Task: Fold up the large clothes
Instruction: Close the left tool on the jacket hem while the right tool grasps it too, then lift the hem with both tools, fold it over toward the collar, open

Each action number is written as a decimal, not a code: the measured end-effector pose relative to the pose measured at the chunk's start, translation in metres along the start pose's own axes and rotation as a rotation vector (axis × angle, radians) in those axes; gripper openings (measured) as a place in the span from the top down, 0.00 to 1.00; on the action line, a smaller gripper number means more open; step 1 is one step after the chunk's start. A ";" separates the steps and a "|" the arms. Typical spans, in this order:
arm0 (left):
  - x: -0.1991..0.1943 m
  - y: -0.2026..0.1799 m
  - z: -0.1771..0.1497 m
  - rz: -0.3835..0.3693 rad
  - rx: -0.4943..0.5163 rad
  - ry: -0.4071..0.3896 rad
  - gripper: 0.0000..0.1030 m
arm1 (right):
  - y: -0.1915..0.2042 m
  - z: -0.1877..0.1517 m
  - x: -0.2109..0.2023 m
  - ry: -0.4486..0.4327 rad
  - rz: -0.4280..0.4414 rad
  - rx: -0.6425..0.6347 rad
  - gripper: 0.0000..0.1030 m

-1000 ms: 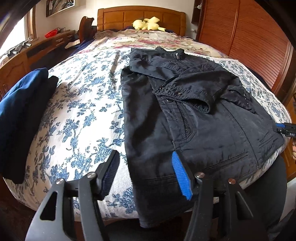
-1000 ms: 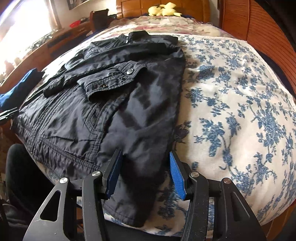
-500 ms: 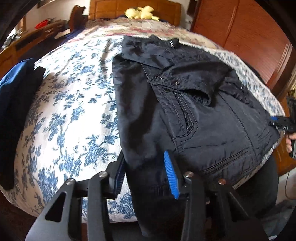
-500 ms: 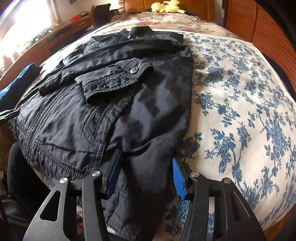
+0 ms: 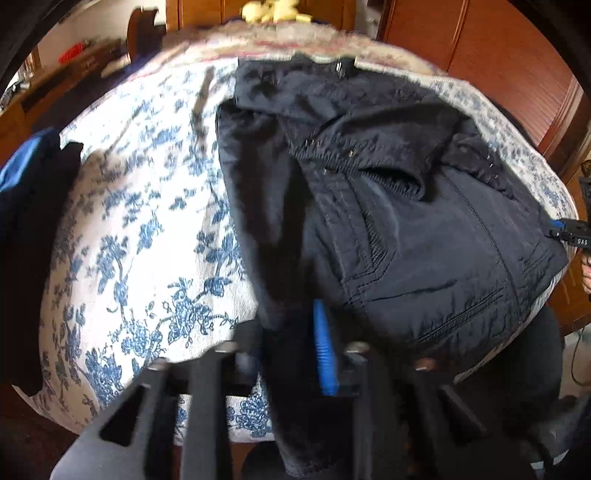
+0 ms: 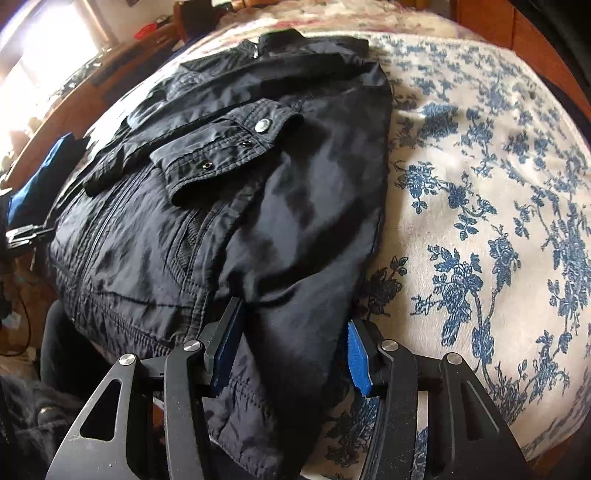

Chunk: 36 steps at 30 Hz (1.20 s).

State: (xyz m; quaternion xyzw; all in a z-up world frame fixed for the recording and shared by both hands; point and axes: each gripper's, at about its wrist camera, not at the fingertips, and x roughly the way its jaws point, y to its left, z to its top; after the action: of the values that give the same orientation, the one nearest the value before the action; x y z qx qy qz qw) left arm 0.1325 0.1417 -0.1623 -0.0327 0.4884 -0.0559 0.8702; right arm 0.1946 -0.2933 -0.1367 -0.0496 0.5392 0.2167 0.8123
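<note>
Black jacket (image 5: 388, 206) spread on floral bed (image 5: 140, 229) — left tool (image 5: 291, 347) closing on its hem corner, right tool (image 6: 291, 354) spread, straddling the opposite corner unpinched.

The jacket (image 5: 388, 229) is black all over, with small silver snaps on the cuff (image 6: 229, 147) folded across its chest. Under the jacket, the bedspread (image 5: 140, 236) is cream-white printed with blue flower sprays. Left of the jacket, at the bed's edge, lies a bright blue and black garment (image 5: 29, 206). Beyond the jacket's collar sits a pale yellow soft toy (image 5: 273, 11). Right of the jacket stands reddish-brown slatted wood (image 5: 491, 66). The gripper pads (image 6: 358, 354) at the jacket's hem are bright blue on black metal fingers.
</note>
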 end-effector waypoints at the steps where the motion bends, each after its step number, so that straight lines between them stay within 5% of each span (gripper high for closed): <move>1: -0.002 0.002 0.001 -0.021 -0.008 -0.019 0.94 | 0.002 -0.004 -0.002 -0.013 -0.007 -0.007 0.54; 5: -0.022 -0.002 0.012 -0.020 -0.015 -0.106 0.97 | 0.001 -0.014 -0.007 -0.083 0.025 0.034 0.84; 8: -0.047 -0.006 0.017 -0.031 -0.033 -0.178 0.97 | 0.007 -0.013 -0.025 -0.163 0.051 0.066 0.92; 21: -0.108 -0.027 0.033 0.029 -0.018 -0.384 0.97 | 0.058 0.018 -0.112 -0.361 0.099 0.003 0.94; 36: -0.180 -0.028 0.008 -0.034 -0.033 -0.510 0.98 | 0.079 0.003 -0.189 -0.480 0.087 -0.032 0.94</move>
State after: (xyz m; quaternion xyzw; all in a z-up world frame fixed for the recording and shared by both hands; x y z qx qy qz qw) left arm 0.0443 0.1373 -0.0029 -0.0681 0.2532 -0.0522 0.9636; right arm 0.1037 -0.2777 0.0461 0.0138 0.3289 0.2653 0.9062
